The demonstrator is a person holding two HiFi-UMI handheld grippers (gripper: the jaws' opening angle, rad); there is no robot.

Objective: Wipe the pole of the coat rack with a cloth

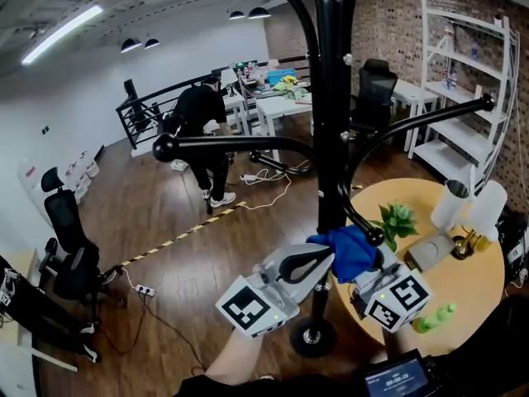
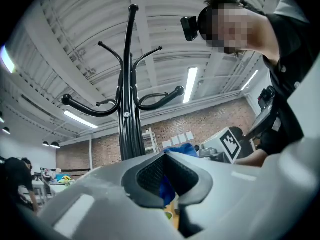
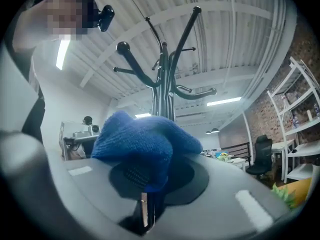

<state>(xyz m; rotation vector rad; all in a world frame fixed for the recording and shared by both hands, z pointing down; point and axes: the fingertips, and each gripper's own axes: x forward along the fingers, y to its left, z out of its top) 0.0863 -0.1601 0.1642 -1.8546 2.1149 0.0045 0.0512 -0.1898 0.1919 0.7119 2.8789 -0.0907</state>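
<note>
The black coat rack pole [image 1: 332, 122] rises through the middle of the head view from a round base [image 1: 312, 336], with curved hooks branching off. My right gripper [image 1: 364, 265] is shut on a bunched blue cloth [image 1: 351, 251], which sits right against the pole's lower part below a hook. In the right gripper view the cloth [image 3: 145, 144] covers the jaws of the gripper [image 3: 150, 179], with the pole [image 3: 164, 99] just behind. My left gripper [image 1: 318, 261] is at the pole's left side, jaws together and holding nothing. In its own view, that gripper [image 2: 164, 156] points at the pole [image 2: 131, 129].
A round wooden table [image 1: 463, 288] at the right carries a potted plant [image 1: 397, 219], white cylinders [image 1: 450, 201] and a green bottle [image 1: 434, 317]. White shelving [image 1: 463, 81] stands by the brick wall. A person [image 1: 202, 114] bends near desks. A black office chair [image 1: 70, 246] stands at the left.
</note>
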